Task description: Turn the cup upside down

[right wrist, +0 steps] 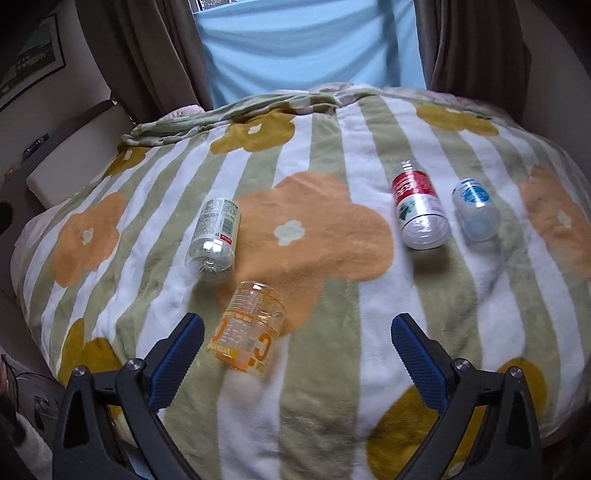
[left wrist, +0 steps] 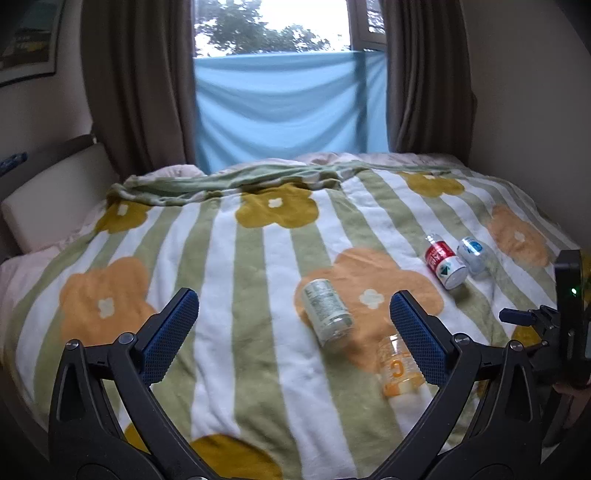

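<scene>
Four clear, empty cups on the bed

The orange-print cup lies tilted nearest, just left of the right claw; both it and the left claw gape, released (gripping nothing).

Bed, brown curtains, daylit window.

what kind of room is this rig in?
Almost certainly a bedroom. A bed covered by a flower-print blanket, a padded headboard on the left, and brown curtains around a window. Both grippers, left and right, are open above the blanket.
</scene>
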{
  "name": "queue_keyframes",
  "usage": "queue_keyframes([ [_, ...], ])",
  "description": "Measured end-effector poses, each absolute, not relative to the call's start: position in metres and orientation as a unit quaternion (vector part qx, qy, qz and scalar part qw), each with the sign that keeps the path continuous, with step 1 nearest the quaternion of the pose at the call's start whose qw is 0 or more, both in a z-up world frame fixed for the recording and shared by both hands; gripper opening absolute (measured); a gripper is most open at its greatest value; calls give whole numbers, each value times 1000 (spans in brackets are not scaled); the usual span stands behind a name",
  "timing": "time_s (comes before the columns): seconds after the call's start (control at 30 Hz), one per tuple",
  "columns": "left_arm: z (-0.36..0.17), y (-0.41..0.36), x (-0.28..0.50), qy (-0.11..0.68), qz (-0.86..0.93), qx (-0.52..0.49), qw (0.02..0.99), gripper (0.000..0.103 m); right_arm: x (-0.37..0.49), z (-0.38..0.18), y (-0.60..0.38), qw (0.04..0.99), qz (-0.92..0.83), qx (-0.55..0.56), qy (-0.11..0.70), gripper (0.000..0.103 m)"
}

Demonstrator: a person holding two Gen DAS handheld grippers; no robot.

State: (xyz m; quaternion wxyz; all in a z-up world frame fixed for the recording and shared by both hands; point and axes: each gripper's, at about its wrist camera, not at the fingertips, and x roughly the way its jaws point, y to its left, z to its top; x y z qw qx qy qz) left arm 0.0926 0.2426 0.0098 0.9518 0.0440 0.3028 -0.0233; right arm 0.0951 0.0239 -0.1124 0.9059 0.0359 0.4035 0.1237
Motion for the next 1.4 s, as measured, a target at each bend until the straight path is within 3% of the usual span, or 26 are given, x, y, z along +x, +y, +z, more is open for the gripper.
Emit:
queue_keyframes([
  [0.17,-16,190,152,412,-90,41,906,103,55,-101,0,950,101,17,295,101],
  [0.37,-94,140,206,590,-111,38,799,103,43,-110,-25,953,120,56,271,101],
  [0.6,-175,119,226,716,-88,23,692,103,35,-122,-52,951,130,97,264,101],
  [0.83,-210,111,233,746,-68,23,662,96,31,-129,-59,951,128,86,267,101],
  [1.0,-226,112,231,762,-61,-6,644,85,32,-135,-64,949,126,94,273,101],
  [1.07,-230,115,227,768,-60,-15,637,68,33,-136,-65,949,123,93,275,101],
  [1.17,-233,121,223,770,-66,-36,633,56,35,-138,-64,949,120,89,278,101],
  [1.4,-217,127,206,728,-80,-42,680,56,35,-138,-65,949,120,90,278,101],
])
